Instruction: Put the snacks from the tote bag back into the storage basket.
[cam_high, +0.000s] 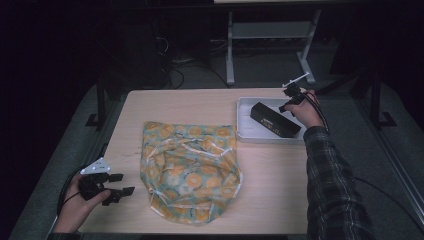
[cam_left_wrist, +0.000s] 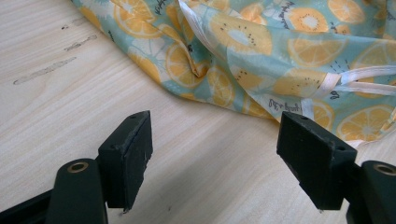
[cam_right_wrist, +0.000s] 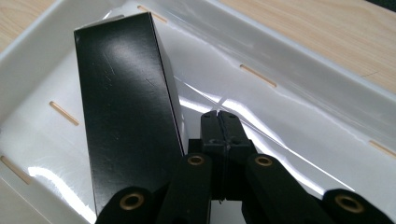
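Jaws of left gripper (cam_left_wrist: 212, 158) wide apart, empty, beside fruit-print cloth (cam_left_wrist: 280, 60), right gripper (cam_right_wrist: 218, 116) jaws pressed together, empty, beside black box (cam_right_wrist: 126, 102).

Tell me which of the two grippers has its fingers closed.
The right gripper, over the white tray beside the black box. Its fingers meet; the left gripper is spread wide.

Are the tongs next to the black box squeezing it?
No, the right tongs are shut on nothing, sitting beside the black box inside the white tray.

Small dark lettering on the fruit-print cloth (cam_left_wrist: 261, 56) seems too blurred to read.
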